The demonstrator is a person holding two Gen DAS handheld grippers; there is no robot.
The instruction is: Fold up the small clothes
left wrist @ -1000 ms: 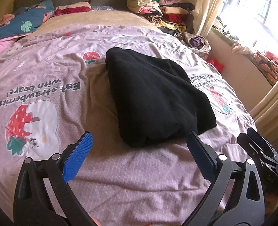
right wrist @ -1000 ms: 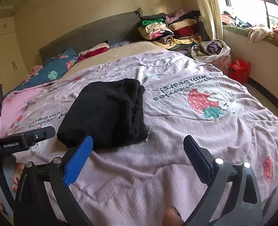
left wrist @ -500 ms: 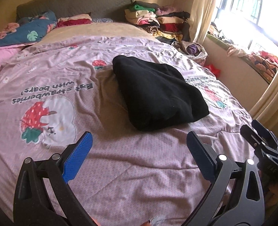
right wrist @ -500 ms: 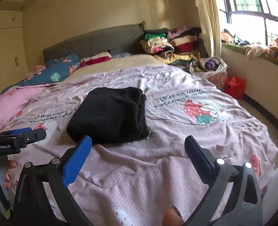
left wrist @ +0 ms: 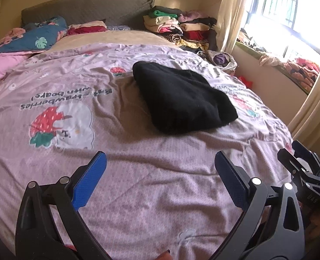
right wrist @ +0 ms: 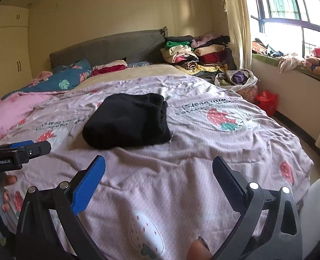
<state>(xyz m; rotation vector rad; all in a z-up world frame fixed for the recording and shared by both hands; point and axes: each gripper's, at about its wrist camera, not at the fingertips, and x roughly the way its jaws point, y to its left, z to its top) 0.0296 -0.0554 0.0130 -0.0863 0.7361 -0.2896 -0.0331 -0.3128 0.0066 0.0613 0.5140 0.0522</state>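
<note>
A folded black garment [left wrist: 181, 99] lies on the pink strawberry bedspread [left wrist: 127, 173], mid-bed; it also shows in the right wrist view [right wrist: 129, 121]. My left gripper [left wrist: 160, 162] is open and empty, held above the bedspread near the foot of the bed, well short of the garment. My right gripper [right wrist: 159, 166] is open and empty too, a similar distance back. The right gripper shows at the right edge of the left wrist view [left wrist: 303, 169]. The left gripper shows at the left edge of the right wrist view [right wrist: 19, 153].
A stack of folded clothes [right wrist: 194, 54] sits at the head of the bed on the right. A basket of clothes [right wrist: 238, 80] and a red bag [right wrist: 267, 101] stand on the floor beside the bed. Pillows and a pink blanket [right wrist: 19, 110] lie at the left.
Both grippers have pulled back and risen away from the black garment, which now looks smaller and farther off. The garment has not moved.
</note>
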